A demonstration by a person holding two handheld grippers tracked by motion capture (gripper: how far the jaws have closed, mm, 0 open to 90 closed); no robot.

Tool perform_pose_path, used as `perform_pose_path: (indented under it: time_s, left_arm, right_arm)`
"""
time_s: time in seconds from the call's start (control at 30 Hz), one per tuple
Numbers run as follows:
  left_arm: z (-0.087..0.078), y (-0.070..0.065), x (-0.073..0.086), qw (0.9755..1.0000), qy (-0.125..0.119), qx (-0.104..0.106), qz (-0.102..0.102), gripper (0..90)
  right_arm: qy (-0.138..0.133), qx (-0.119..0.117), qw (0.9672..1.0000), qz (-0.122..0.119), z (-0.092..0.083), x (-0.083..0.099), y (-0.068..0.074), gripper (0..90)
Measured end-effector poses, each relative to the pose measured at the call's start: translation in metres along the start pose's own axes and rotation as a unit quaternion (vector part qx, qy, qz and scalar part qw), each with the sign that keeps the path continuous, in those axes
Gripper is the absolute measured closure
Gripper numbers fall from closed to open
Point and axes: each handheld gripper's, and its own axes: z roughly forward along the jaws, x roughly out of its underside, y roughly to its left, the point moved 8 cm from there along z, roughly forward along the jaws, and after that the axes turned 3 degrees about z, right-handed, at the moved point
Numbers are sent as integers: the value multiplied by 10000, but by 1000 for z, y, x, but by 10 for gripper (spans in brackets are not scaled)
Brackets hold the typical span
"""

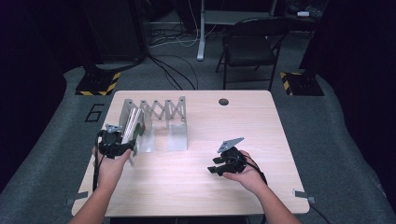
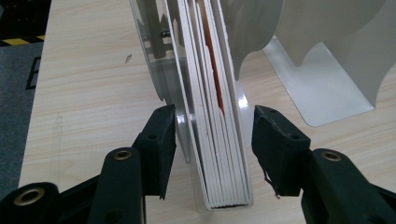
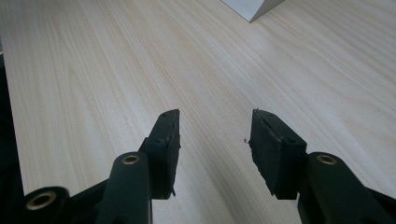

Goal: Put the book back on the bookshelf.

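High view: your left gripper [image 1: 122,145] sat at the stack of thin books [image 1: 133,125] in the expanding rack [image 1: 164,112], desk [image 1: 196,186] left; right gripper [image 1: 220,164] idle, well apart.
Left gripper view: jaws apart, straddling the books [image 2: 219,135], pads off them. Stiff, light, glossy, probably slippery; pinch the spines low.
Right gripper view: jaws apart, nothing between; pale wood-grain desk [image 3: 116,70].
Room: dark, chair [image 1: 250,44] behind.

Books [image 2: 219,116] in rack's [image 1: 161,112] left end
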Motion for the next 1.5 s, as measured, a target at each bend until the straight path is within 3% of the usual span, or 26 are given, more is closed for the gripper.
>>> perform_pose_path:
  time_s: [0.33,0.5,0.63,0.73,0.9,0.97,1.3,1.5]
  left_arm:
    - [-10,-5,0,9997,94,159,164,475]
    - [-16,-3,-3,9997,102,165,139,473]
    - [-21,-1,-5,9998,70,141,119,468]
    - [-27,0,-5,9998,19,179,110,466]
    - [-33,3,-2,9994,117,284,159,463]
    - [-35,2,-3,9995,51,307,112,462]
    - [-51,-3,-6,9987,-63,408,287,456]
    - [-62,-4,-3,9979,18,515,398,455]
  right_arm:
    - [48,1,9999,-91,2,2,-3,527]
    - [42,-1,10000,6,3,2,-2,526]
    - [48,-17,10000,-72,2,3,-4,525]
    - [-51,14,10000,27,2,3,-4,523]
    - [-3,20,9999,104,-1,6,-6,522]
    - [7,35,9999,95,-1,6,-7,522]
    - [0,70,10000,43,1,7,-8,522]
    - [28,127,9999,8,-1,7,-8,520]
